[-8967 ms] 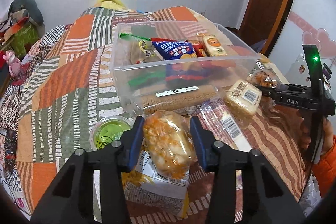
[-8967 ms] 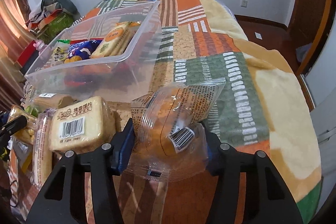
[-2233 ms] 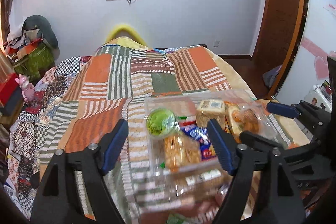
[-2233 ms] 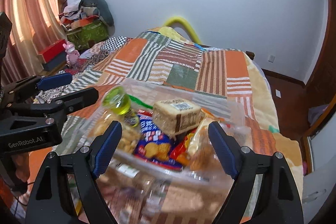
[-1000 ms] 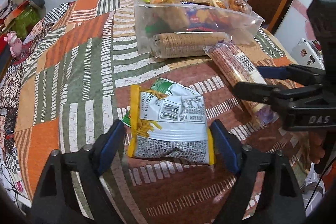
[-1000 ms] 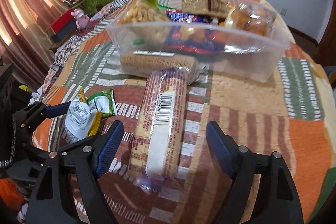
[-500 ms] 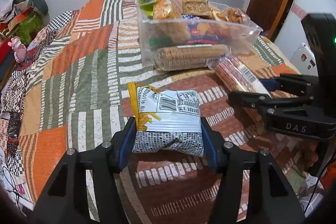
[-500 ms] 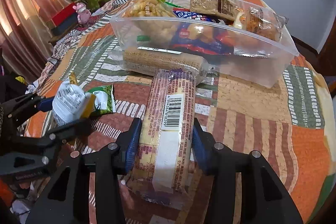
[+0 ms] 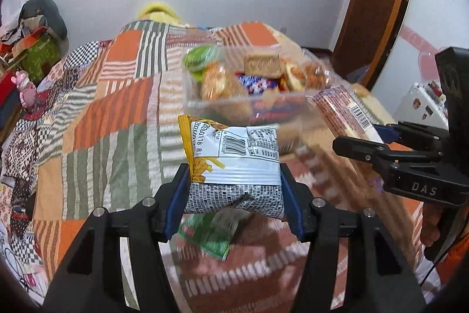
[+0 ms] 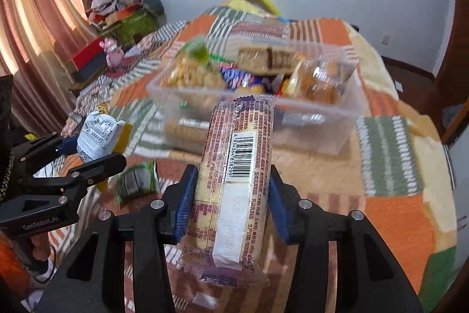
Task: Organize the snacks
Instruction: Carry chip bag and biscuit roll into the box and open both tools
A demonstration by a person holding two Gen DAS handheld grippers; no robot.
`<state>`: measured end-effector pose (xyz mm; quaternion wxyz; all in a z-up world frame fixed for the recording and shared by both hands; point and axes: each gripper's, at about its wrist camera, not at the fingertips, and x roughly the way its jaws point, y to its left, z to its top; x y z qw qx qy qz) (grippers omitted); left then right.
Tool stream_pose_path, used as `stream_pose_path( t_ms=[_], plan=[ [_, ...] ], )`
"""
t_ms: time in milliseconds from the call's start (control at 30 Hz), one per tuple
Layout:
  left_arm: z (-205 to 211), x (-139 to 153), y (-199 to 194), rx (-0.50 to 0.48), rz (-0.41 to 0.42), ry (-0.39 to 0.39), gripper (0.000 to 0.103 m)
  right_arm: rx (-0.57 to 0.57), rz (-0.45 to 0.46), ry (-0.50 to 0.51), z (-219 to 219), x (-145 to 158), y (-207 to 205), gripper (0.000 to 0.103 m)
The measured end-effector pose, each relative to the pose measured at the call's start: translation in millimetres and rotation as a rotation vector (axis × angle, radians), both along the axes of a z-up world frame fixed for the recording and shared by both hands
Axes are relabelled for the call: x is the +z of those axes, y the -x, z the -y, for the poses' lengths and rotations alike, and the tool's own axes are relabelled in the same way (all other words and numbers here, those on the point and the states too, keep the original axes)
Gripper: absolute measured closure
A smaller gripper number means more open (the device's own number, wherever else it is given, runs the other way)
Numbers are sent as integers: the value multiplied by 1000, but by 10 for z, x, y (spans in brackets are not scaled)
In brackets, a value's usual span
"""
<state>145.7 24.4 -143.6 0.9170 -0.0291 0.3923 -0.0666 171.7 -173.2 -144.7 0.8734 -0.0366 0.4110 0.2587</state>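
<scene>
My left gripper (image 9: 233,195) is shut on a yellow and white chip bag (image 9: 231,154), held above the bedspread. My right gripper (image 10: 231,195) is shut on a long cracker sleeve (image 10: 234,166) with a barcode, also lifted. A clear plastic bin (image 10: 319,116) full of snacks stands ahead of both grippers; it also shows in the left wrist view (image 9: 205,104). In the right wrist view the left gripper (image 10: 88,154) with its chip bag (image 10: 99,137) is at the left. In the left wrist view the right gripper (image 9: 381,143) with the cracker sleeve (image 9: 343,113) is at the right.
A small green packet (image 9: 214,236) lies on the patchwork bedspread (image 9: 102,137) under the left gripper; it shows in the right wrist view (image 10: 137,181) too. A round biscuit roll (image 10: 187,131) lies against the bin's near wall. Clutter (image 10: 123,11) is piled beside the bed at far left.
Both grippers closed on their snacks about half a second ago and have since lifted them off the bedspread toward the bin. The green packet is now uncovered.
</scene>
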Motion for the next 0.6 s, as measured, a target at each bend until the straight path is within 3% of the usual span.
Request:
stream_pose_path(
  t_ms=[333, 600],
  plan=[
    [75, 313, -455, -6, 74, 19, 45, -62, 68, -52, 62, 234, -345, 60],
    [187, 327, -888, -14, 88, 2, 45, -98, 80, -75, 43, 282, -696, 60]
  ],
)
